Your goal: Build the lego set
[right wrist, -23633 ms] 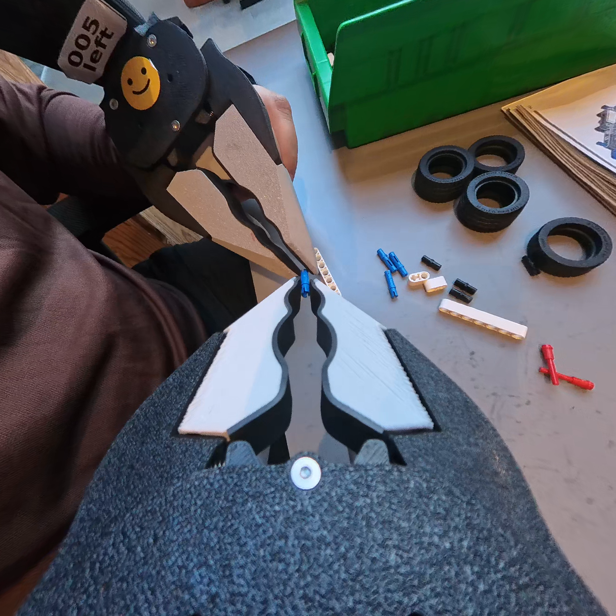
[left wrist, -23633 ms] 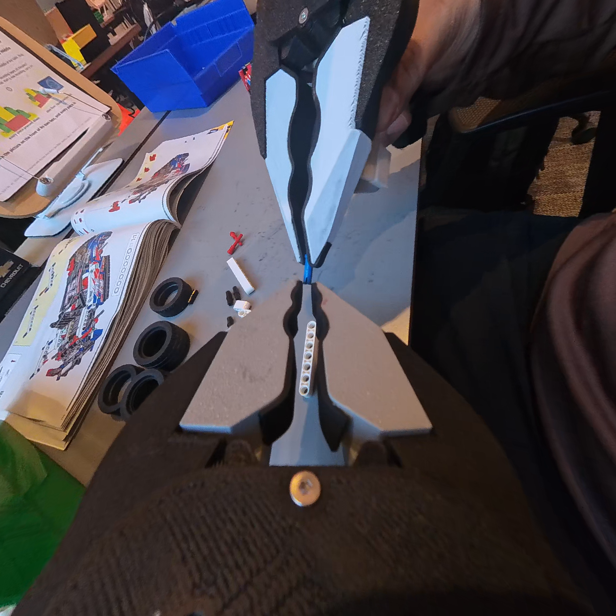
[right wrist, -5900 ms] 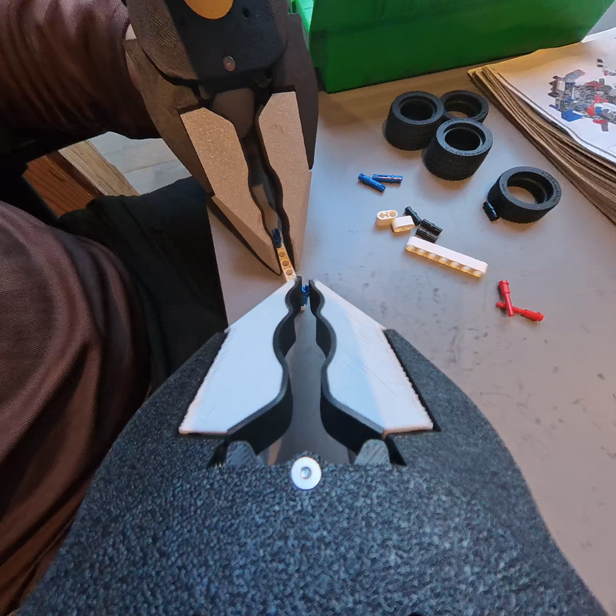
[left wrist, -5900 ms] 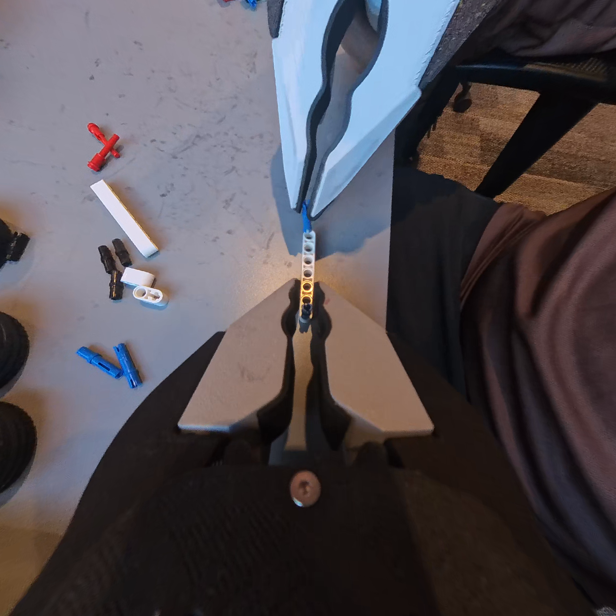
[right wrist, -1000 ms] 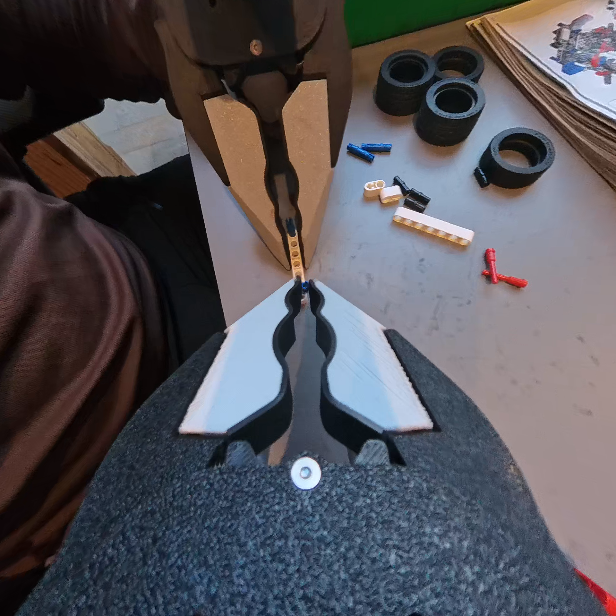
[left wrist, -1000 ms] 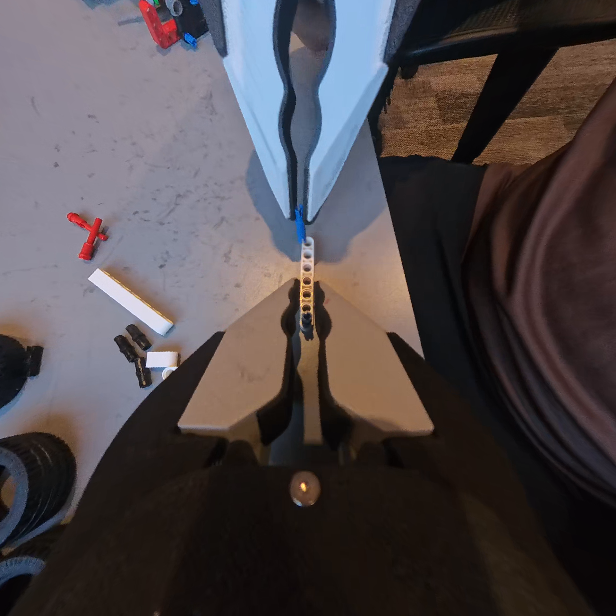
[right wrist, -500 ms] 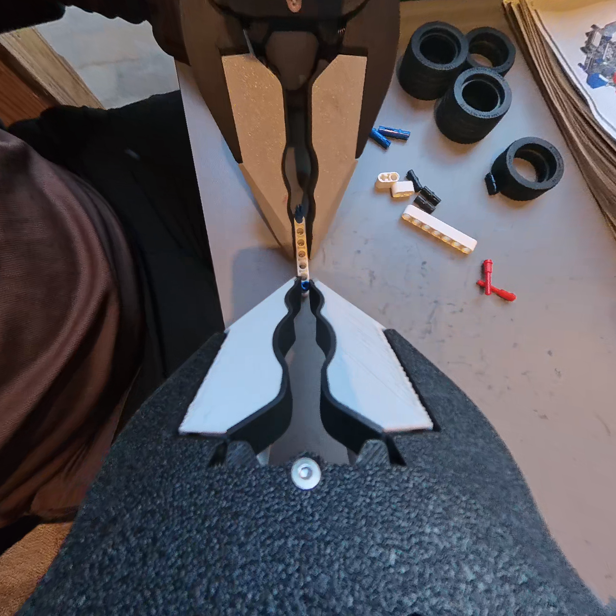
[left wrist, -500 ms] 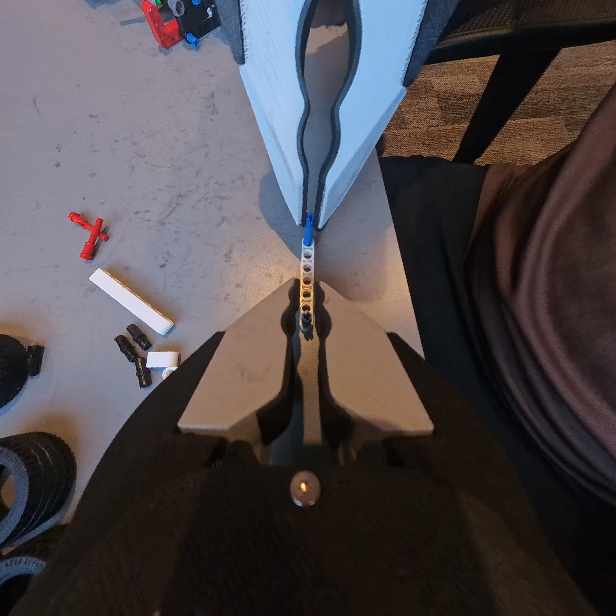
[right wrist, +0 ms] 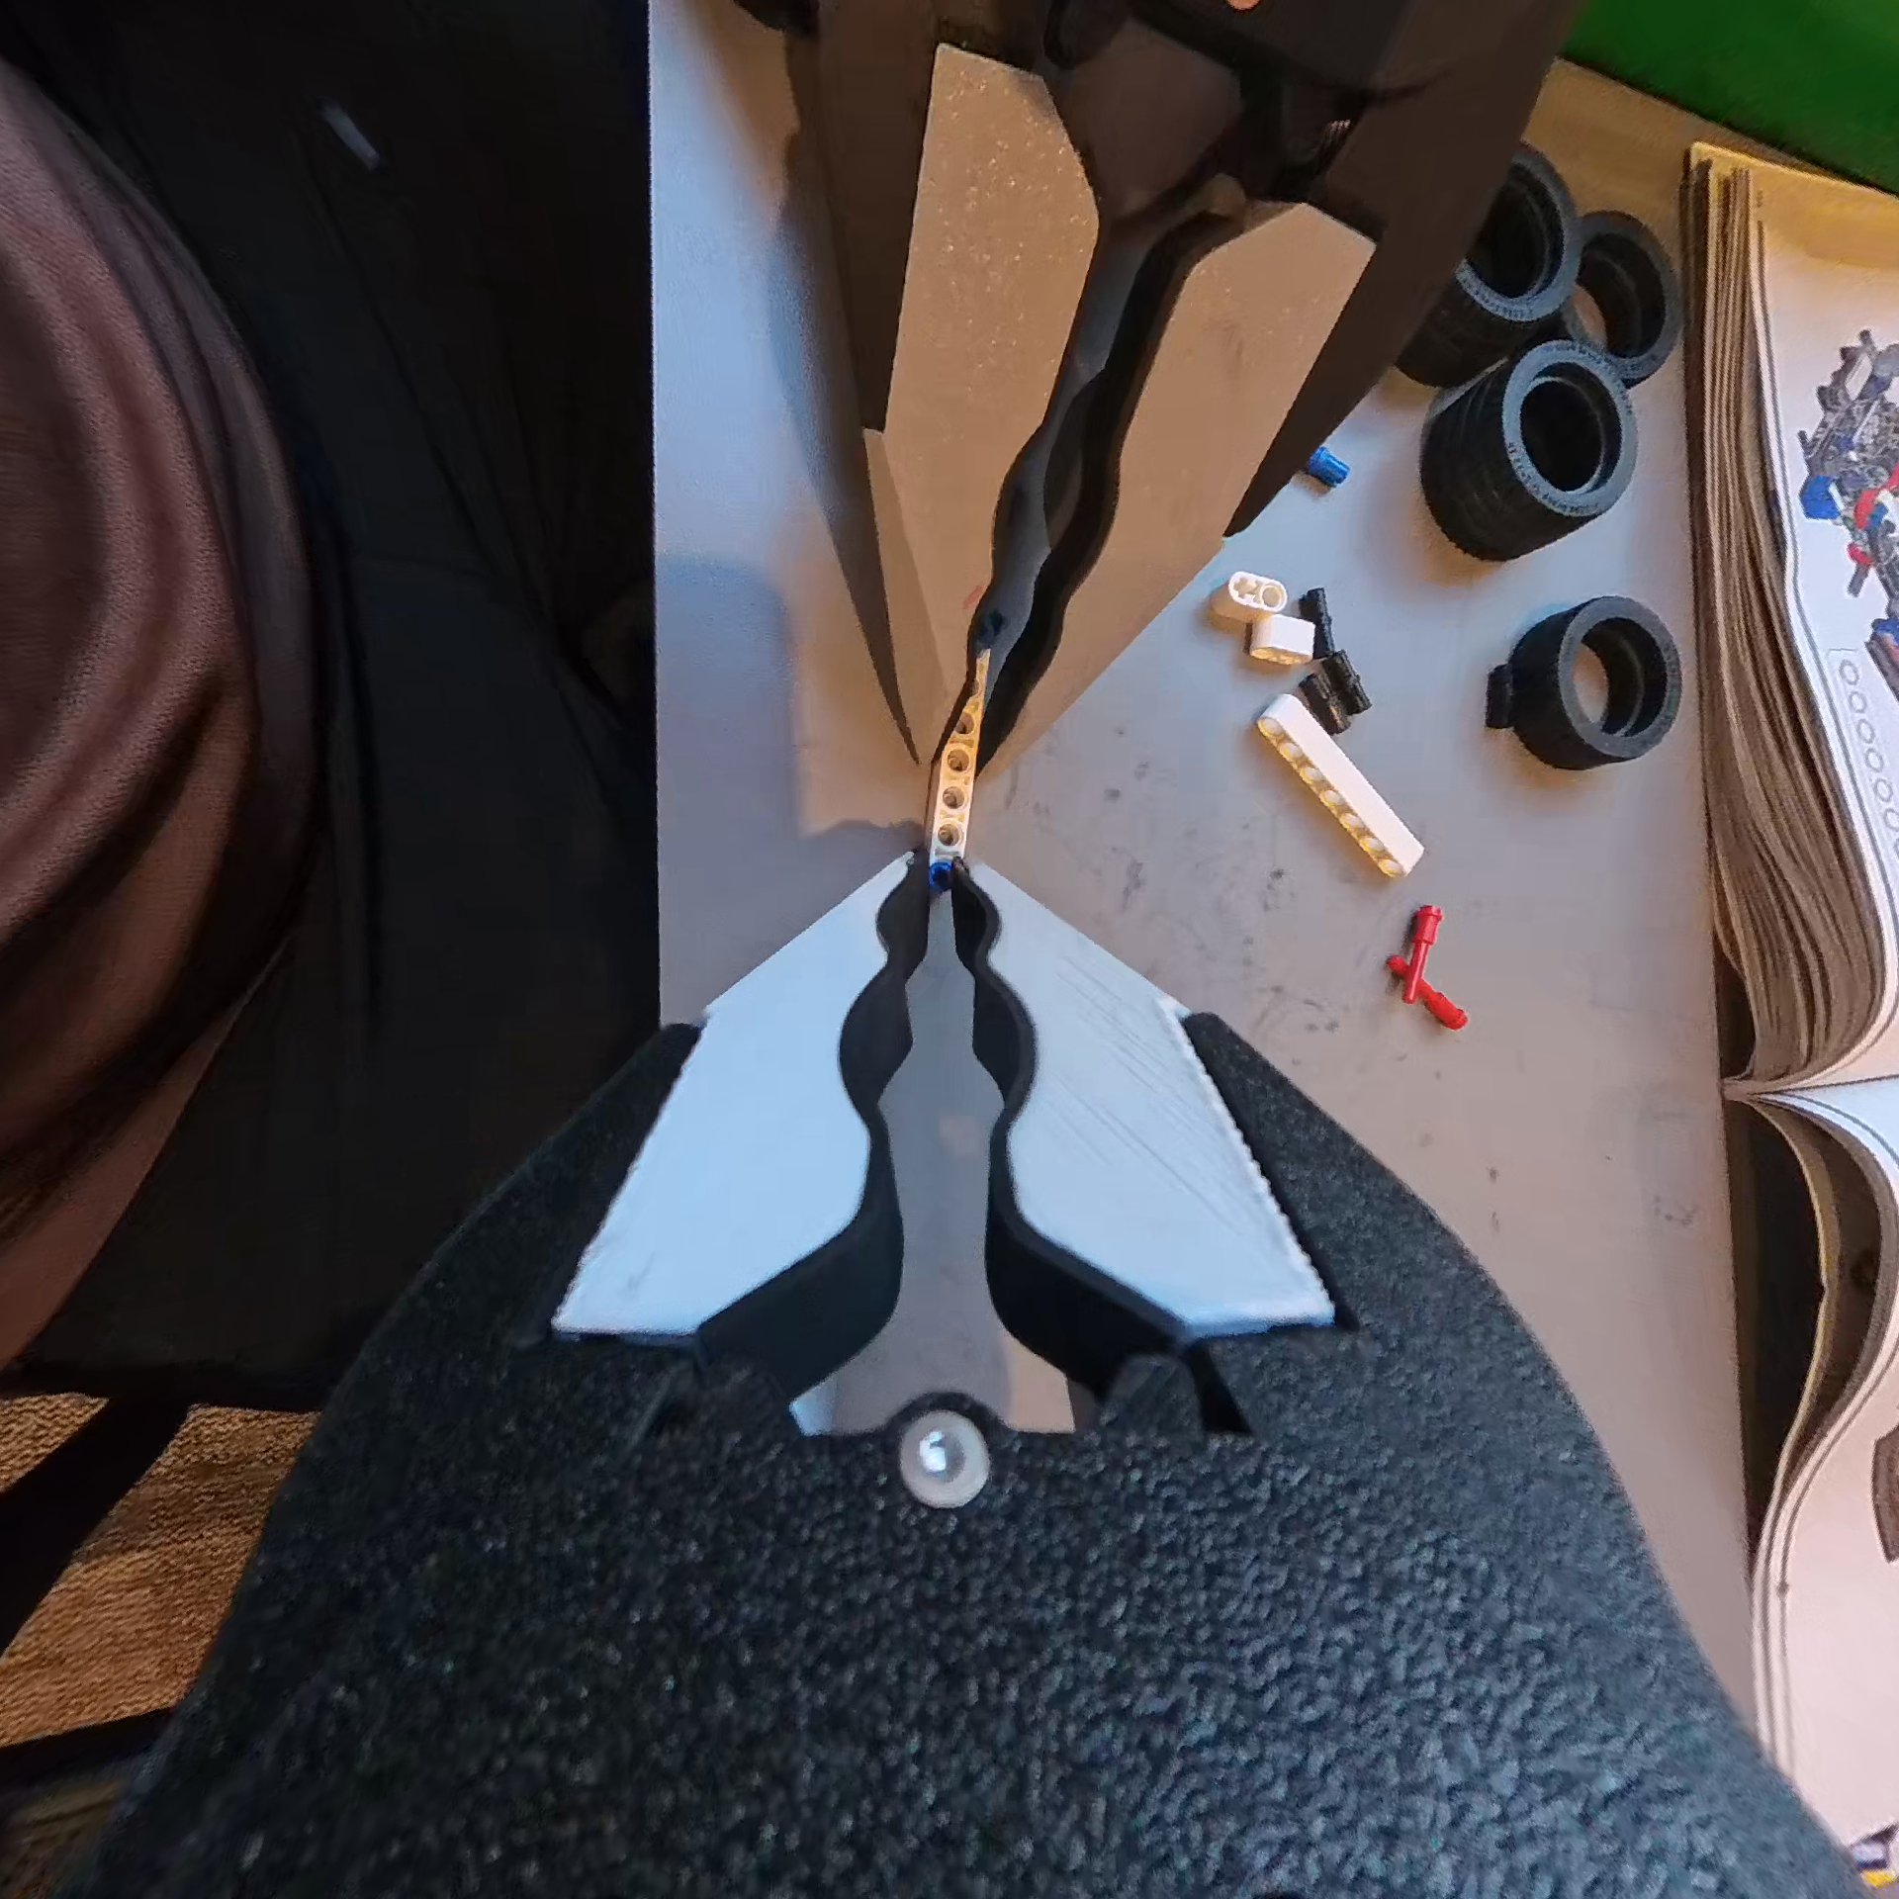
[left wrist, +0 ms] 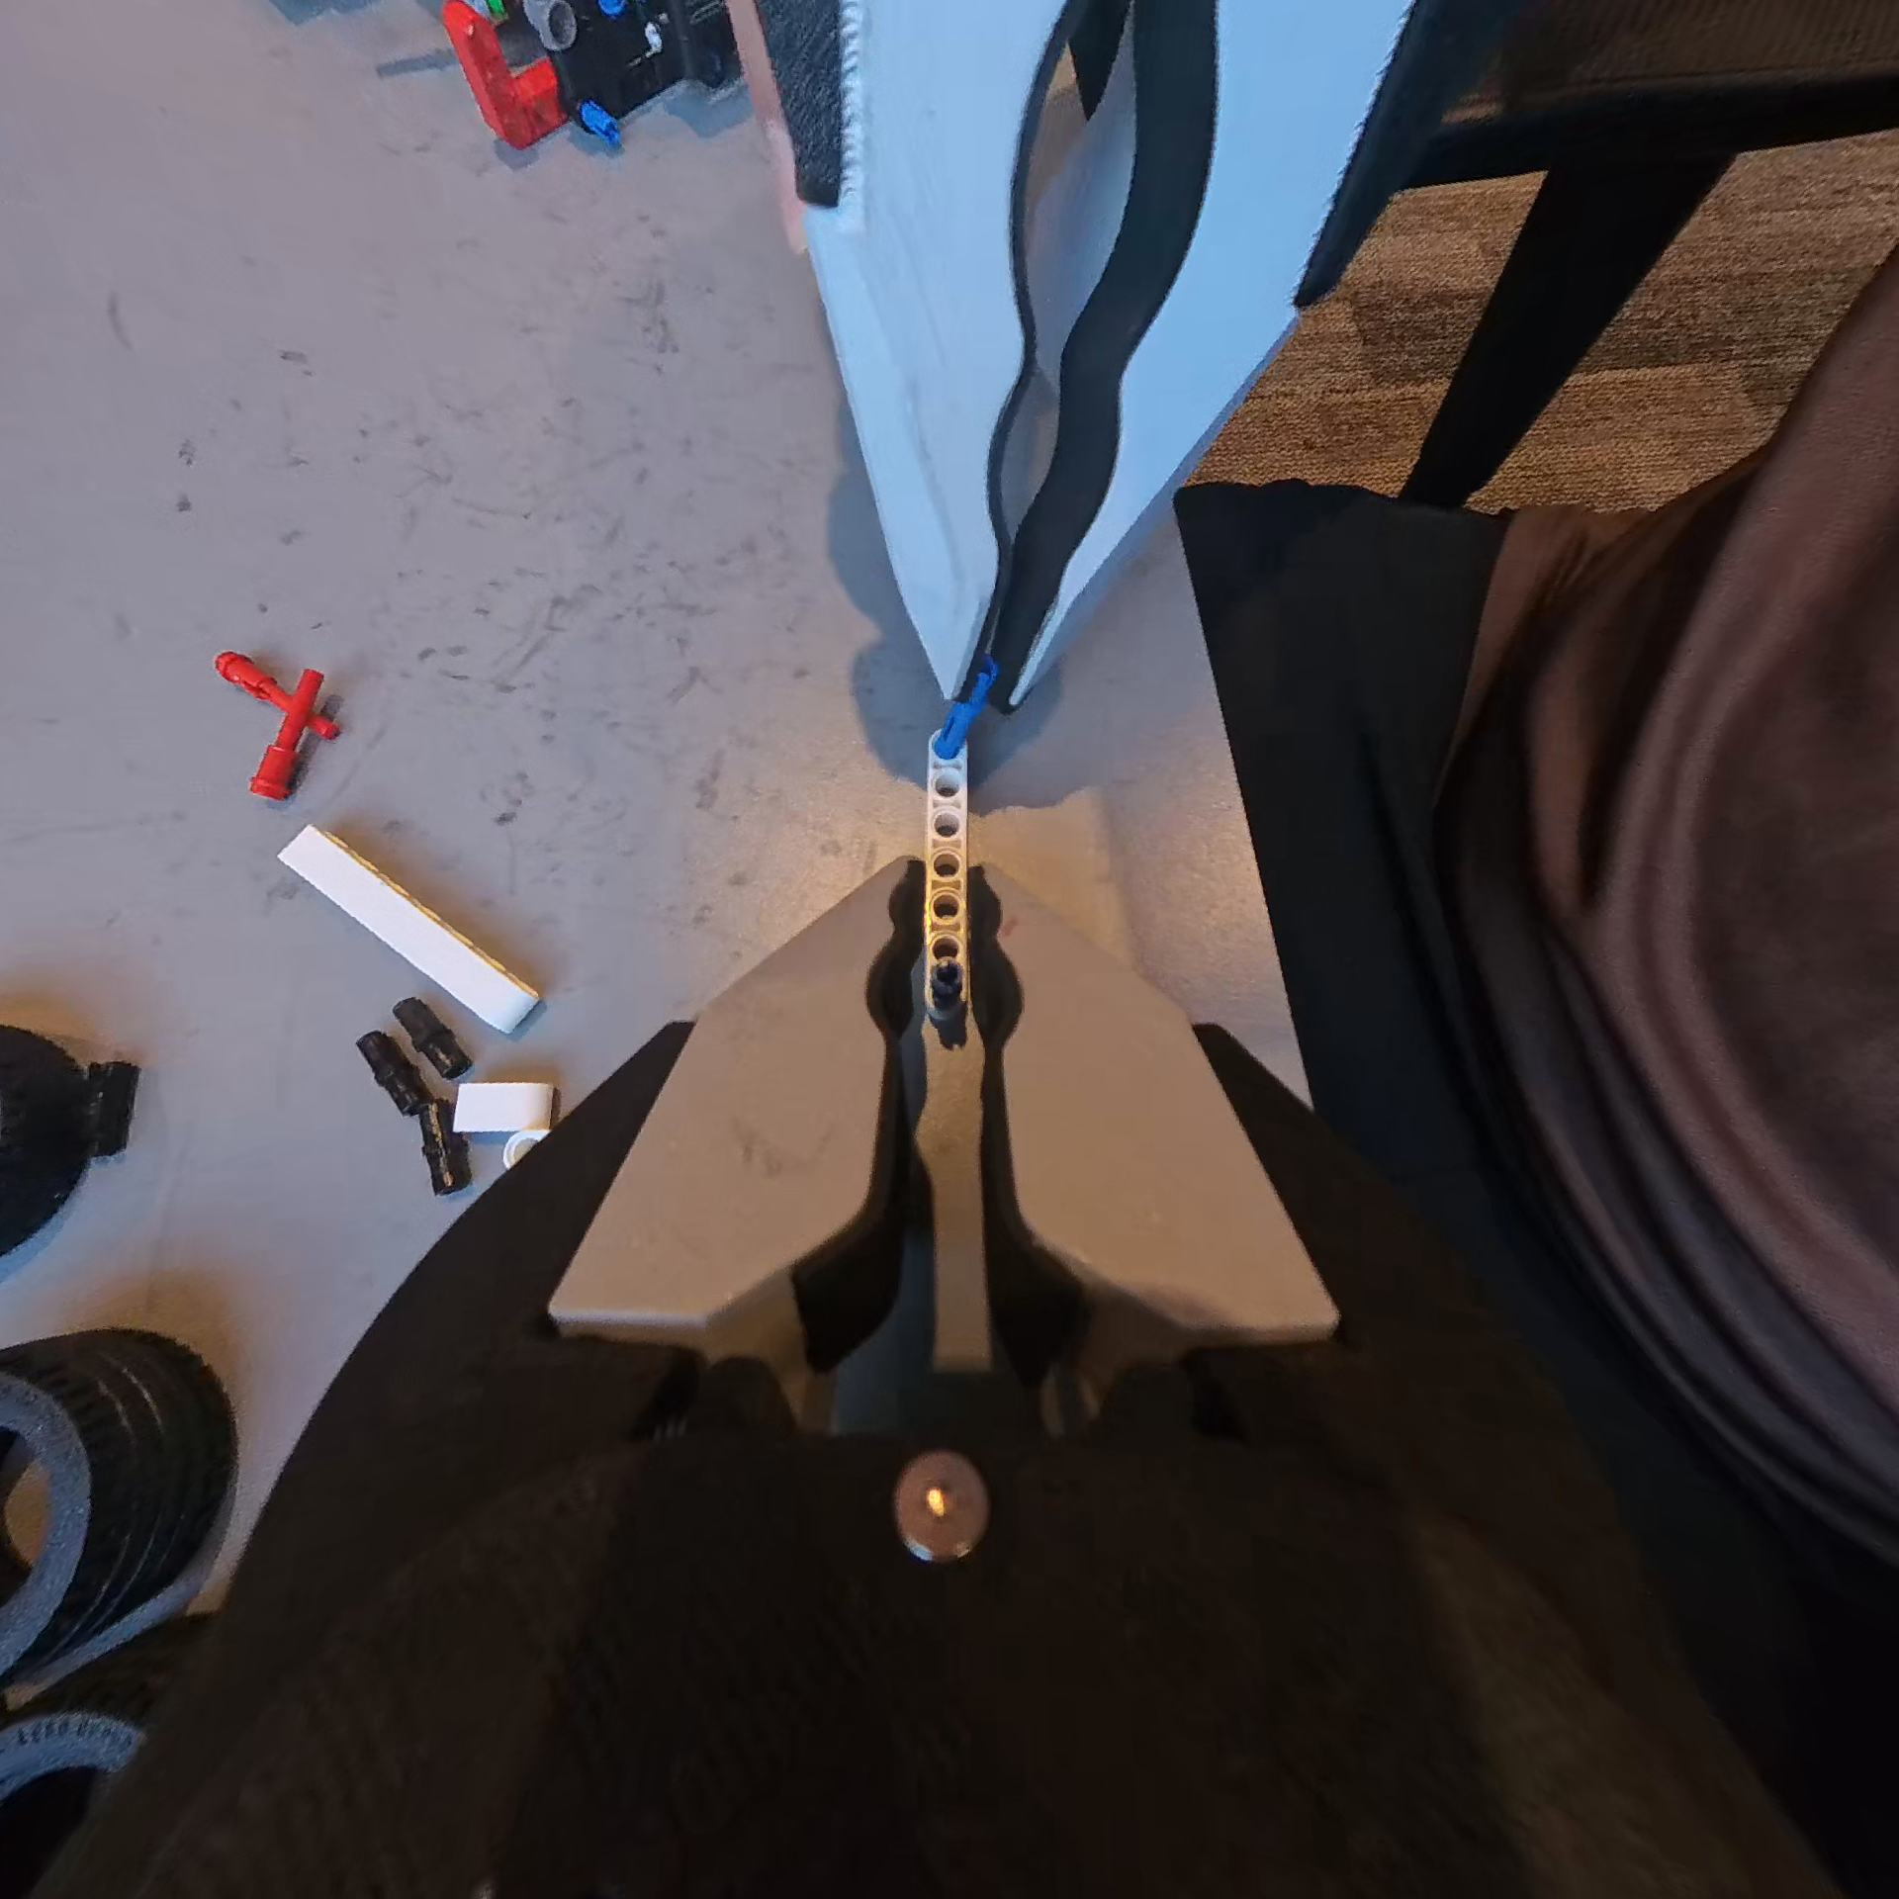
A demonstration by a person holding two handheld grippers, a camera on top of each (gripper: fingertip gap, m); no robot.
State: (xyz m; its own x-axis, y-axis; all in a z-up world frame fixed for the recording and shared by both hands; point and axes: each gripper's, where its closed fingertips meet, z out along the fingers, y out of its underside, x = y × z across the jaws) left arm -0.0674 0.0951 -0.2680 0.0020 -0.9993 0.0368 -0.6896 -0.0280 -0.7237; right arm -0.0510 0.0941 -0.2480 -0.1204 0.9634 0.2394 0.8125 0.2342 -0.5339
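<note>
Currently left claw point(left wrist: 946, 873) is clamped on a white holed beam point(left wrist: 946, 822), held above the bench point(left wrist: 514, 411) edge, a black pin point(left wrist: 944, 981) in the beam's near hole. Right claw point(right wrist: 937, 873) pinches a blue pin point(right wrist: 936, 874) with its tip at the beam's far end hole. Loose on the bench: second white beam point(right wrist: 1339, 799), red piece point(right wrist: 1423, 966), black tyres point(right wrist: 1541, 411), open instruction booklet point(right wrist: 1809, 617).

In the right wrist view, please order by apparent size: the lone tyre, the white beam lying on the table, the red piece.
1. Lone tyre
2. White beam, long but thin
3. Red piece
All lie on the table at similar distance, so the order seems reliable.
</note>
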